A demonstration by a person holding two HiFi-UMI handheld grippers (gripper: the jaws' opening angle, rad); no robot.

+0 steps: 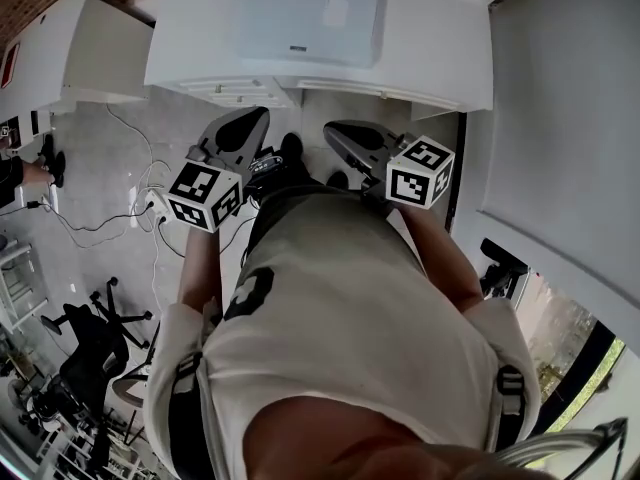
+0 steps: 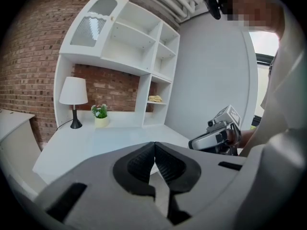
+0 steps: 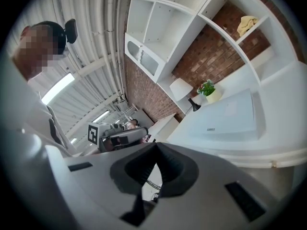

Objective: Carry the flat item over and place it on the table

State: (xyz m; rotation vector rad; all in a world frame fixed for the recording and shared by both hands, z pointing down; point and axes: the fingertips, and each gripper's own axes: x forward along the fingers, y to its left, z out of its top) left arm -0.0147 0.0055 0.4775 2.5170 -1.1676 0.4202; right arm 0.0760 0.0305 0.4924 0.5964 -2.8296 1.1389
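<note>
The left gripper (image 1: 250,118) and the right gripper (image 1: 340,128) both have fingers closed, empty; the flat item (image 1: 312,18) lies on the desk (image 1: 440,58).

**Setting: a home-study mock-up inside a lab hall.** A white shelf unit (image 2: 129,37), a lamp (image 2: 73,92) and a potted plant (image 2: 100,114) stand against a brick wall (image 2: 29,71) behind a white table (image 2: 96,143). In the head view, floor cables (image 1: 90,231) lie at 9 o'clock and office chairs (image 1: 95,353) stand at 7 o'clock. Strip lights (image 3: 57,87) hang overhead.
</note>
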